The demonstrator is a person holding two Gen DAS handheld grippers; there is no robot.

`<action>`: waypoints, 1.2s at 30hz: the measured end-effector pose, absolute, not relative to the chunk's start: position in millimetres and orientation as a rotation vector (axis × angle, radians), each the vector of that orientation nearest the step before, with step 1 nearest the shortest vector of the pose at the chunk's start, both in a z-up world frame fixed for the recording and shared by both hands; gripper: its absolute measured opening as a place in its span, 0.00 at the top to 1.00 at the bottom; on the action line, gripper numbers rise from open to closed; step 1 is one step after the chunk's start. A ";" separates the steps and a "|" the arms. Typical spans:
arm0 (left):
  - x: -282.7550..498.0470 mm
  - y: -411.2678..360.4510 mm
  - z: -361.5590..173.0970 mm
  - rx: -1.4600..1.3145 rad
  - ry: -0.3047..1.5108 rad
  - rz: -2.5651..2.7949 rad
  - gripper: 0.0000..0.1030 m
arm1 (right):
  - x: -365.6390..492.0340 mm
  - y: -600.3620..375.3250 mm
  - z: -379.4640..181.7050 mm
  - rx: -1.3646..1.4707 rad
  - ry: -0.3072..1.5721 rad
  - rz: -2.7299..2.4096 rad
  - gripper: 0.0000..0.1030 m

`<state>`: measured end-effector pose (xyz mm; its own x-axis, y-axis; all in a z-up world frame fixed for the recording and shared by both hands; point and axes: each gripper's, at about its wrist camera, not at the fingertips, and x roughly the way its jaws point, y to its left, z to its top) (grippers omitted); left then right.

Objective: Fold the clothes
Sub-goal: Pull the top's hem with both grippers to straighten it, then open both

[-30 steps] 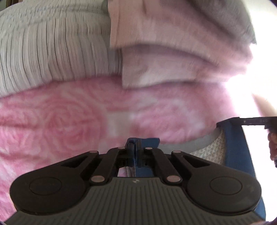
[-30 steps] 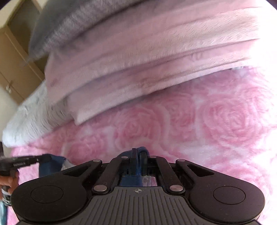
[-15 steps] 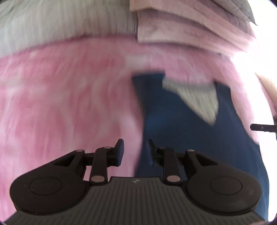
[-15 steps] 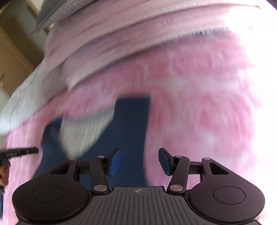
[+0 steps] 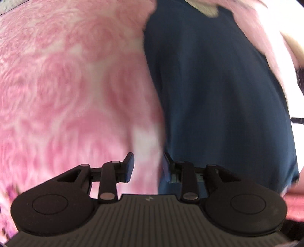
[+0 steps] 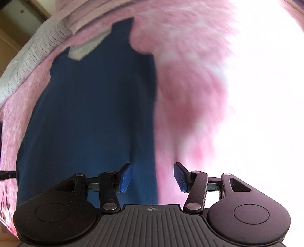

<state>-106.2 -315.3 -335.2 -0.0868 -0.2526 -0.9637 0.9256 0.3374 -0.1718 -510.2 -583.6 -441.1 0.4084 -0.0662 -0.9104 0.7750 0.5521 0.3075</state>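
Observation:
A navy blue garment [image 5: 209, 85] with a grey inner lining at its neck [image 5: 207, 9] lies flat and lengthwise on a pink rose-patterned blanket [image 5: 66, 85]. My left gripper [image 5: 148, 167] hovers over the garment's left edge near the hem. Its jaws are opening and nothing is pinched between them. In the right wrist view the same garment [image 6: 91, 114] fills the left half. My right gripper [image 6: 153, 176] stands open above the garment's right edge and holds nothing. Motion blur softens both views.
Striped grey-white cloth [image 6: 28, 60] and folded pale pink cloth [image 6: 79, 19] lie at the far end of the blanket [image 6: 190, 66]. A wooden cupboard [image 6: 17, 20] stands beyond. Bright glare washes out the right side of the right wrist view.
Both grippers were shut on blue fabric near the folded pile. They have opened, let go, and drawn back along the garment, which now lies stretched out flat.

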 end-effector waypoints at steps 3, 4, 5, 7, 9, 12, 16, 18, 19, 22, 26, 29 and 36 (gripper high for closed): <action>-124.8 -291.9 -329.4 0.758 1.235 -1.202 0.73 | -542.5 -543.3 -430.1 0.855 1.004 -0.676 0.49; -130.1 -286.2 -327.0 0.768 1.216 -1.229 0.73 | -551.3 -530.2 -426.2 0.861 0.996 -0.697 0.49; -138.6 -280.8 -323.1 0.801 1.175 -1.270 0.73 | -559.2 -516.3 -422.0 0.864 0.987 -0.722 0.49; -155.7 -269.9 -315.3 0.866 1.090 -1.353 0.72 | -573.1 -487.8 -414.3 0.876 0.966 -0.771 0.49; -171.7 -259.1 -307.3 0.923 1.014 -1.427 0.69 | -584.8 -460.5 -409.5 0.909 0.940 -0.811 0.49; -190.3 -244.0 -298.3 0.968 0.955 -1.508 0.65 | -596.3 -433.8 -408.0 0.962 0.896 -0.856 0.49; -192.6 -229.0 -296.0 0.945 0.988 -1.491 0.65 | -608.1 -425.2 -415.4 0.997 0.848 -0.878 0.49; -191.7 -223.8 -298.5 0.942 1.005 -1.465 0.65 | -612.0 -429.4 -423.8 0.997 0.833 -0.884 0.49; -191.8 -221.0 -300.5 0.945 1.012 -1.449 0.65 | -614.4 -433.1 -430.4 1.010 0.823 -0.884 0.49; -195.0 -217.8 -300.2 0.955 1.023 -1.388 0.65 | -628.6 -446.6 -450.0 1.117 0.787 -0.835 1.00; -200.0 -213.0 -293.0 0.929 1.022 -1.330 0.65 | -657.1 -468.0 -425.4 1.063 0.758 -0.814 1.00; -208.7 -211.0 -293.1 0.895 1.033 -1.293 0.64 | -680.4 -491.8 -420.3 1.049 0.771 -0.795 1.00; -224.5 -203.5 -300.1 0.744 1.117 -1.228 0.64 | -651.3 -492.6 -437.4 0.957 0.941 -0.757 1.00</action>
